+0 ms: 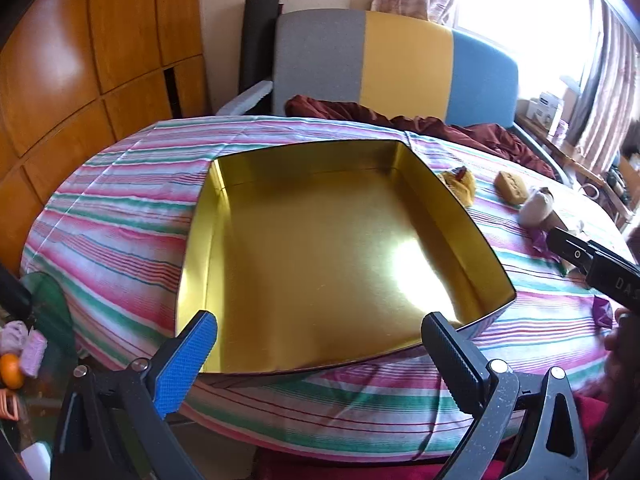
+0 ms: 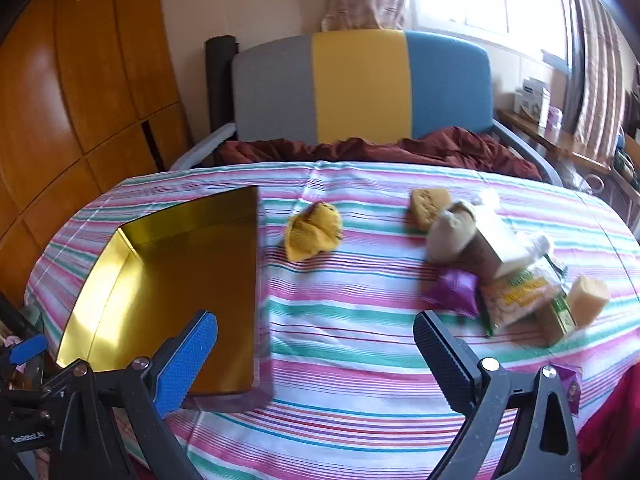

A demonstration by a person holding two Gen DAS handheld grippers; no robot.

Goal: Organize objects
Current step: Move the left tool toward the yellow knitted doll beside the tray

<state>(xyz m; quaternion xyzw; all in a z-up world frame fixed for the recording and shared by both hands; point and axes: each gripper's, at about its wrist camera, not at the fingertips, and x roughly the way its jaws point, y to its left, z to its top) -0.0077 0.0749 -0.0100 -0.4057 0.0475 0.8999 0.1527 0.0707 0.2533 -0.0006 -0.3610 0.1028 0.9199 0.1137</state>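
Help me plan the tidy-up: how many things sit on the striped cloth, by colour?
Gold tin: 1
Yellow wrapper: 1
Purple packets: 2
Tan blocks: 2
Green-printed packs: 2
Beige pouch: 1
Brown carton: 1
Total: 10; blur makes this approximate.

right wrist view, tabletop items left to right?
gold tin → yellow crumpled wrapper → tan bun → purple packet → pale yellow block. The heap of bags and cartons between the bun and the block overlaps too much to order.
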